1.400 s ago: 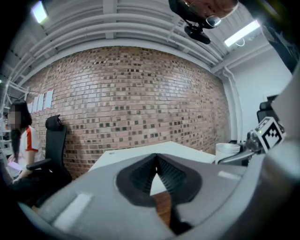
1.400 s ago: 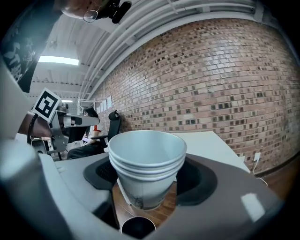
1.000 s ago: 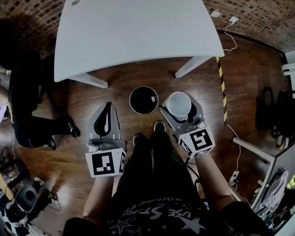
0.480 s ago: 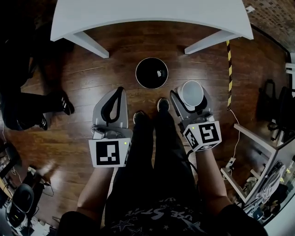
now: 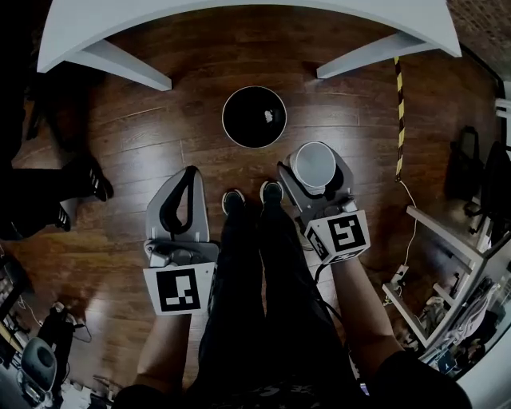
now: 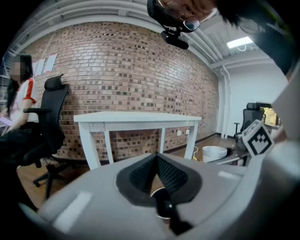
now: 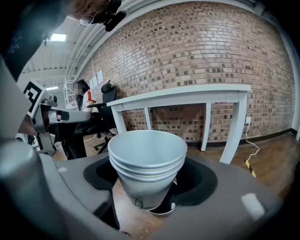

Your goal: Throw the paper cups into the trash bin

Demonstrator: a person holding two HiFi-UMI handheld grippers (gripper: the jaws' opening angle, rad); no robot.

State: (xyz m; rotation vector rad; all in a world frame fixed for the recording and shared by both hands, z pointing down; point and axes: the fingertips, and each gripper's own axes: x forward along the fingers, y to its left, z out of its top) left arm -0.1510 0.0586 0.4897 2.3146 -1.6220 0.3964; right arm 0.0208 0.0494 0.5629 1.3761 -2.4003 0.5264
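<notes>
**A:** Where are the paper cups sitting?

**B:** They are riding upright as a nested stack in the right claw, mouths facing up. Its jaws are standing wide and pressing on the stack's sides. The stack is hanging to the right of the trash bin, on the wearer's side of it. A strip of bare floor is showing between the stack and the bin's rim.

**A:** And how is the bin itself looking?

**B:** It is standing open-mouthed on the dark wooden boards, with something small and pale lying inside.

**A:** What is the left claw doing?

**B:** It is hanging to the bin's left and nearer the wearer. Its jaws are meeting tip to tip, empty.

**A:** What is crowding the bin?

**B:** The wearer's shoes are standing on the bin's near side, between the two claws. Beyond the bin, the white desk is spreading across. Its legs are slanting away to the bin's left and right, well apart from the rim. A yellow-and-black strip is running along the boards to the bin's right, past the right leg. Another person's feet are resting well to the bin's left.
</notes>
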